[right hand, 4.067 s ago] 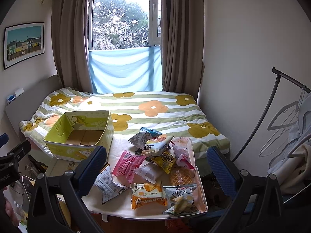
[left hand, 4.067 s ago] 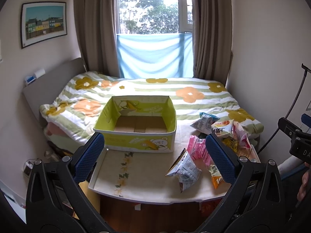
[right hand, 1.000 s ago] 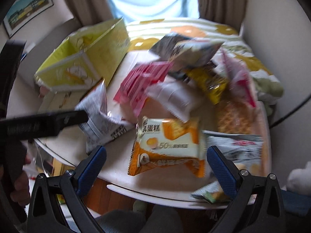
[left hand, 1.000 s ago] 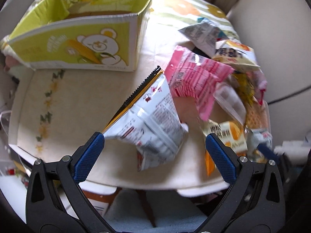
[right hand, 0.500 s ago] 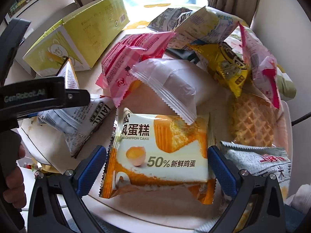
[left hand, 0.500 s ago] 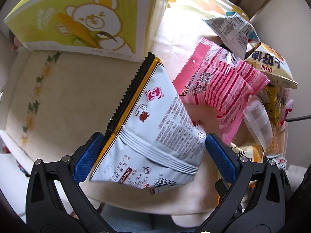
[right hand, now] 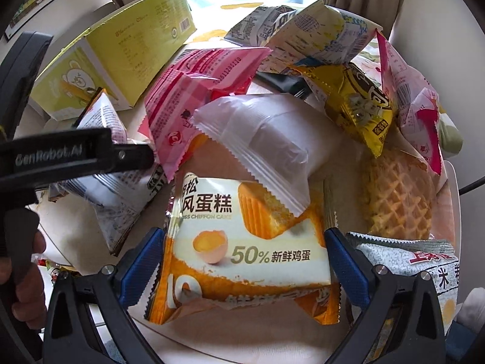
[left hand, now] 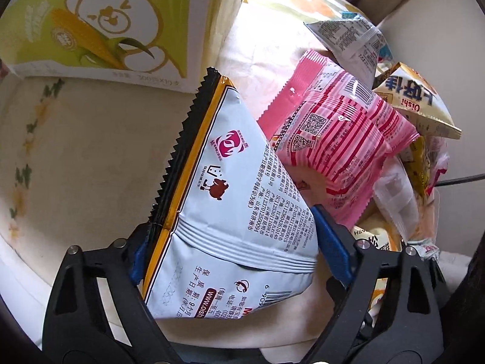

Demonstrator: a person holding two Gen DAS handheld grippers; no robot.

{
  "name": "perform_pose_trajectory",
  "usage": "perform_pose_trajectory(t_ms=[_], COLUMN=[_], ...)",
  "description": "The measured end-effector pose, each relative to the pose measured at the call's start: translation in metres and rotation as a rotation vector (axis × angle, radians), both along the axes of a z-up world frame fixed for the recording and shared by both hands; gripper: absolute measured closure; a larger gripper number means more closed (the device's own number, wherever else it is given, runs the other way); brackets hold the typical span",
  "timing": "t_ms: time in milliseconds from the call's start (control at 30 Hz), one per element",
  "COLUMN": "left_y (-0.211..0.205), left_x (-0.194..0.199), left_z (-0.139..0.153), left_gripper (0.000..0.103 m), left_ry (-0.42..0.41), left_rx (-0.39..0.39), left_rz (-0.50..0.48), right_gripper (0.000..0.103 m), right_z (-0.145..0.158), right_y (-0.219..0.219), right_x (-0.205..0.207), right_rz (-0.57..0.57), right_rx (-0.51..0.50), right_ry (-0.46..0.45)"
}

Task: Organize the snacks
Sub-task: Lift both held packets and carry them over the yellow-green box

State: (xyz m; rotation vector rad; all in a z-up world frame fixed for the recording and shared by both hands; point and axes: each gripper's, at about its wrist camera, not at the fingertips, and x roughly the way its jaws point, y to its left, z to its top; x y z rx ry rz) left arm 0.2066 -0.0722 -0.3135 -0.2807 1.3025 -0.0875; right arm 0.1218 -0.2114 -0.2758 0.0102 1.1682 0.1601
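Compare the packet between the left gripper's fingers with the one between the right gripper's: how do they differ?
The pale blue chip bag shows its printed back with small text; the chiffon cake packet shows its front, with cake and egg pictures. The chip bag stands up as a peaked wedge with a black serrated edge; the cake packet lies flat, its far end under a white wrapper. Both are sealed and sit on the table.
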Motion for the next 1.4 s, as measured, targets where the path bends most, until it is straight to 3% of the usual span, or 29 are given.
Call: perform_pose_trajectory(t_ms=[433, 733, 1167, 1400], left_y=[0.024, 0.037, 0.063, 0.083], left_x=[-0.022, -0.033, -0.056, -0.062], left_z=[0.012, 0.025, 0.072, 0.096], left_gripper=[0.019, 0.019, 0.019, 0.019], left_ry=[0.005, -0.023, -0.101, -0.149], left_rx=[0.013, 0.022, 0.044, 0.058], left_rz=[0.004, 0.042, 0.121, 0.175], right_gripper=[0.0, 0.016, 0.02, 0.02], right_z=[-0.011, -0.009, 0.001, 0.016], right_y=[0.015, 0.016, 0.038, 0.054], right_x=[0.022, 0.017, 0.015, 0.026], right_rz=[0.001, 0.009, 0.111, 0.163], right_rx=[-0.049, -0.072, 0.062, 0.099], right_ry=[-0.007, -0.033, 0.039, 0.027])
